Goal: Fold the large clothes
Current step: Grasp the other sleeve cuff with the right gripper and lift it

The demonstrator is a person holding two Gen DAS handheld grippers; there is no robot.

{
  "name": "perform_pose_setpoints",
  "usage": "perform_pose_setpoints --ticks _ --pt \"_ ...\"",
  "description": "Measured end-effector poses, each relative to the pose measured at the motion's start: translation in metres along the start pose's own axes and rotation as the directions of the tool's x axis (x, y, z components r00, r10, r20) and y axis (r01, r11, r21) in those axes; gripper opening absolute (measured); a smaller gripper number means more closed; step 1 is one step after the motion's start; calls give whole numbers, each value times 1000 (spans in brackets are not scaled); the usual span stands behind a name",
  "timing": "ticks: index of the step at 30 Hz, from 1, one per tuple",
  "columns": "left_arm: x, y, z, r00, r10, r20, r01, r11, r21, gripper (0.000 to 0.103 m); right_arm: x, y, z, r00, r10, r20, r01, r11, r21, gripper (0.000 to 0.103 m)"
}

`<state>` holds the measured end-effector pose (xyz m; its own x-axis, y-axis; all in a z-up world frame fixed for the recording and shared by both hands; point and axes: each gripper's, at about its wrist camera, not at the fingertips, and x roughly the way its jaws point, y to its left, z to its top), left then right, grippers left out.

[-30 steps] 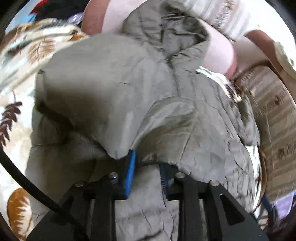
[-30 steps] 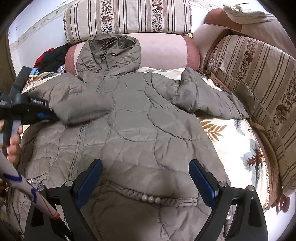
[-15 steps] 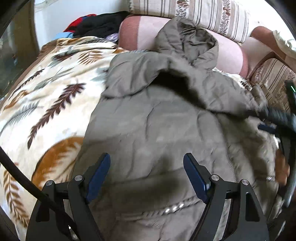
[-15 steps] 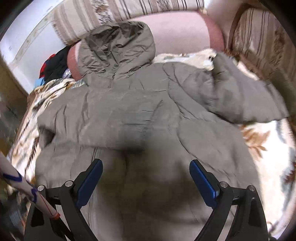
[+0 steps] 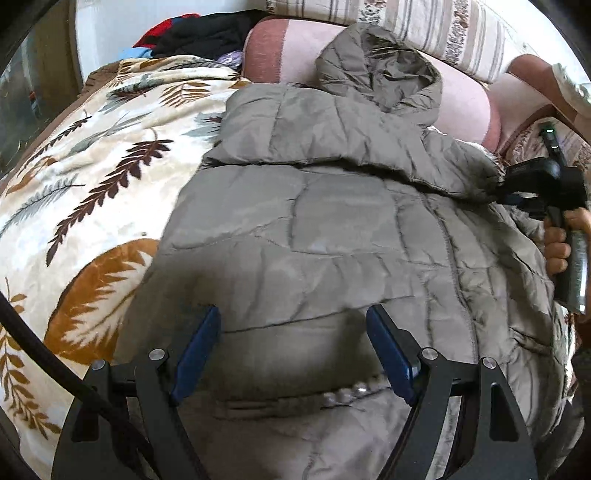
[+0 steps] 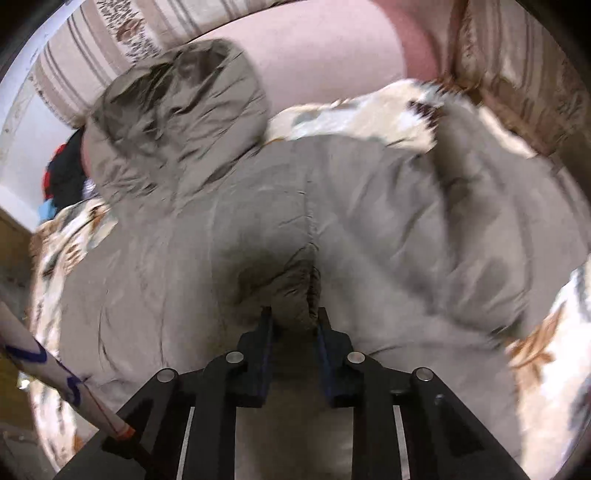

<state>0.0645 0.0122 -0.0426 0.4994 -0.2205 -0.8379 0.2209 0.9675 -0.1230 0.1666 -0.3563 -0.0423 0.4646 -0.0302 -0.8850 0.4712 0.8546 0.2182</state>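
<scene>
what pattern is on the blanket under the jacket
Cream blanket printed with brown, rust-orange and grey feather-like leaves; clearest in the left wrist view.

A leaf-print blanket (image 5: 92, 177) in cream, brown and orange covers the seat. At the far side lie a pink bolster (image 5: 291, 51) and striped cushions (image 5: 443, 26). Far left: a white wall (image 5: 110, 33), piled dark clothing (image 5: 207, 33).

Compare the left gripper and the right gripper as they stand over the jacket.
The left gripper has its jaws spread wide with nothing between them, above the jacket; the right gripper is closing its jaws, a bunched fold of jacket between them. The left view is sharp; the right view is blurred. Both have blue pads on black fingers and point down at the jacket.
</scene>
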Motion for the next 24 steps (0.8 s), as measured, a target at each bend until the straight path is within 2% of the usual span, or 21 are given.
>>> perform_pose_setpoints --ticks 3,7,9,12,14,16,19,22,24 --pt "-8 -14 -3 1000 -6 -2 6 999 34 80 14 -5 -1 998 -54 -13 53 998 -16 22" --pt "-24 -25 -6 1000 0 12 -1 998 59 80 19 -7 -2 998 -65 -13 65 998 -19 25" --pt "-33 -30 -7 1000 1 22 -2 998 70 80 10 -9 -5 998 -65 2 65 998 -16 31" --pt "-45 -37 -9 999 -4 39 1 996 86 80 -18 -20 -18 998 -38 55 39 999 -18 48" --pt "-52 -44 -11 999 -8 44 4 995 100 80 -39 -30 -25 992 -46 114 50 998 -33 67" --pt "-55 -49 -13 999 -14 40 10 994 111 80 -59 -47 -33 983 -71 169 78 996 -35 72" --pt "-56 -58 -16 999 -17 32 13 992 128 80 -75 -90 -39 976 -107 190 108 994 5 77" --pt "-57 -65 -20 999 -17 28 13 989 144 80 -74 -151 -38 985 -118 127 104 989 109 78" --pt "-57 -69 -22 1000 -11 25 7 987 157 80 -77 -199 -36 976 -187 112 161 965 205 78"
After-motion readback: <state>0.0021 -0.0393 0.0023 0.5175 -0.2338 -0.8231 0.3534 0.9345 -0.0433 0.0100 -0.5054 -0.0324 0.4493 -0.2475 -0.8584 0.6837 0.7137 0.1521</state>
